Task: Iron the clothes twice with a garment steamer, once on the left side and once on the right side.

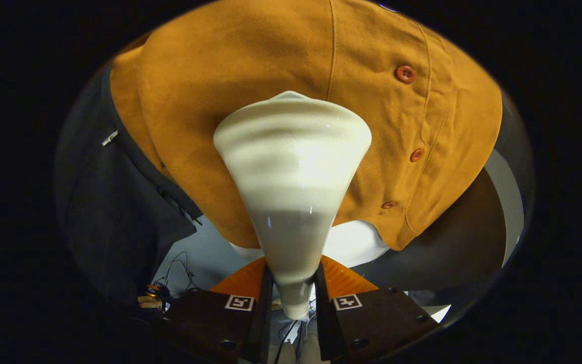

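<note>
The claw [293,290] is clamped on the neck of the steamer [292,167], both fingers pressing it. Its wide head sits against the mustard shirt [250,65], beside the button placket. A stroke looks underway; next, a steady glide along the cloth.

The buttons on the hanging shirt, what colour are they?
Reddish-orange round buttons on the mustard-yellow fabric shirt, clearest in the gripper view.

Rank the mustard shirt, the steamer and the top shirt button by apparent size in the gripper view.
1. Mustard shirt, largest by far.
2. Steamer, held between the gripper fingers; it sits very near the camera, so it looks bigger than it is.
3. Top button, smallest.
</note>
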Tool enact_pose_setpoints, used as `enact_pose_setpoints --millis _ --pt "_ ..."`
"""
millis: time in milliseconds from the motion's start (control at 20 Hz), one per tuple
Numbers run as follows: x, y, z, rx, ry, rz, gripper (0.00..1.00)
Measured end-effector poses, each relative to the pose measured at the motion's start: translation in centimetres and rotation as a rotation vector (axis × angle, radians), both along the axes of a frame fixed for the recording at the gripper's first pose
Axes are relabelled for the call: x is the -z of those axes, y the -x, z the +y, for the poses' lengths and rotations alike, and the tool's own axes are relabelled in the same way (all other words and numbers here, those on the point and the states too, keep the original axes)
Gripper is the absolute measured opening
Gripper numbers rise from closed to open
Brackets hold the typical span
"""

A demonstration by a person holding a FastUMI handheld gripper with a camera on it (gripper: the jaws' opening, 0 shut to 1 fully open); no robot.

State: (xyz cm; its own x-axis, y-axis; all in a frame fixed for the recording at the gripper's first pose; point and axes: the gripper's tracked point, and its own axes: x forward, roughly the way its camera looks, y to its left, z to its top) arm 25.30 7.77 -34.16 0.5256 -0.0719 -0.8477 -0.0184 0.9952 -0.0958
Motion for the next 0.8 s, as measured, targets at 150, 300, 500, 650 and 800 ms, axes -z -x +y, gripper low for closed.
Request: enact_pose_setpoints --millis 150,300,500,650,800 --pt "-3.5 -0.2 -1.0 -0.022 -0.012 -0.08 0.42" --pt "-8.0 -0.3 -2.5 -0.043 -0.014 -0.182 0.42" --pt "-13.7 0.3 -3.9 -0.05 -0.026 -0.295 0.42" --pt "-16.8 0.3 -4.5 -0.044 -0.024 -0.392 0.42" --pt "-19.4 0.3 -6.1 -0.03 -0.025 -0.49 0.42"
